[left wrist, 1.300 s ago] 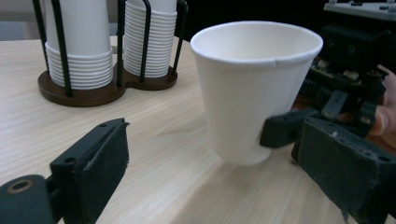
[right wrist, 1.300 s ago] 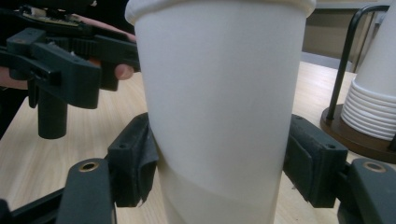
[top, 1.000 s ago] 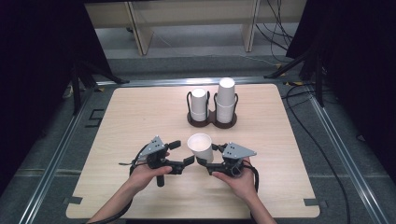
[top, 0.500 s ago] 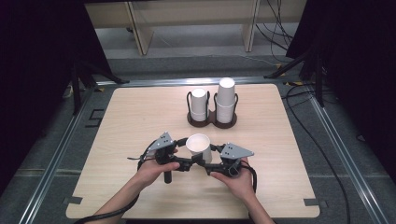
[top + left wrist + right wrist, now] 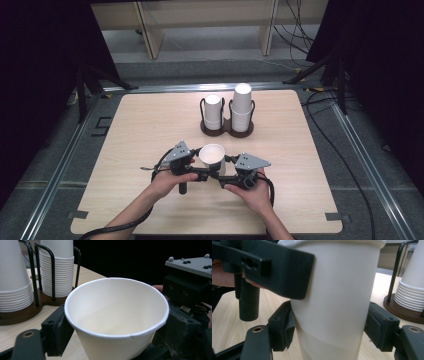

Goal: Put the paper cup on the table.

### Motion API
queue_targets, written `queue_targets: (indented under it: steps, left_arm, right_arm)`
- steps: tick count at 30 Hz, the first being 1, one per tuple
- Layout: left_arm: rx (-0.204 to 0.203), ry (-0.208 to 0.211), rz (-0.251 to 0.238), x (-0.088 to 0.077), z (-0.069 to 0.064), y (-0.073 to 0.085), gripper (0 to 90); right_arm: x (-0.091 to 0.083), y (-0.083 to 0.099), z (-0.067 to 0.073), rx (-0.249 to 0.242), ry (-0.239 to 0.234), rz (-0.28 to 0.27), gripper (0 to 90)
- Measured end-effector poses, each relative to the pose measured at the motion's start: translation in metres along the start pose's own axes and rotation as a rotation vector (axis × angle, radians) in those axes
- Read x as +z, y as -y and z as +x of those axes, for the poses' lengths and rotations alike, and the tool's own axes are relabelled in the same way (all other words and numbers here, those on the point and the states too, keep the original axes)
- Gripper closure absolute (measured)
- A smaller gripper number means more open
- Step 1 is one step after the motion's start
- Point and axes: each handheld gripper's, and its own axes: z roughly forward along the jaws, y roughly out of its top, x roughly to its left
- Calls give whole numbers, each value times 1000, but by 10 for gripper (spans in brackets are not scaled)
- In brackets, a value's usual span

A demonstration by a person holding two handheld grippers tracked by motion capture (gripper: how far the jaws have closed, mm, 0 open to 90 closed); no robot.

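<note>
Table [image 5: 150, 130] first: a wooden top, with the holder [image 5: 227, 131] and its two stacks of upturned cups toward the far edge. Nearer than the holder, by the person's edge, stands the cup [image 5: 212, 156], upright, mouth up, long axis vertical. The right gripper [image 5: 227, 170] clamps the lower wall; the left gripper [image 5: 200, 167] has just been closing, one jaw against the wall under the rim. The cup seems to be a nested pair: both ends gripped, pulling apart not yet done.
</note>
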Motion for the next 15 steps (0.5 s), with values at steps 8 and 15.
queue_targets:
  steps: [8,15]
  left_arm:
    - [39,-25,10,-4,-3,-2,217]
    - [75,-75,-13,-15,1,-8,220]
  right_arm:
    - [0,0,2,51,-18,44,268]
    - [-1,-1,1,27,-11,40,262]
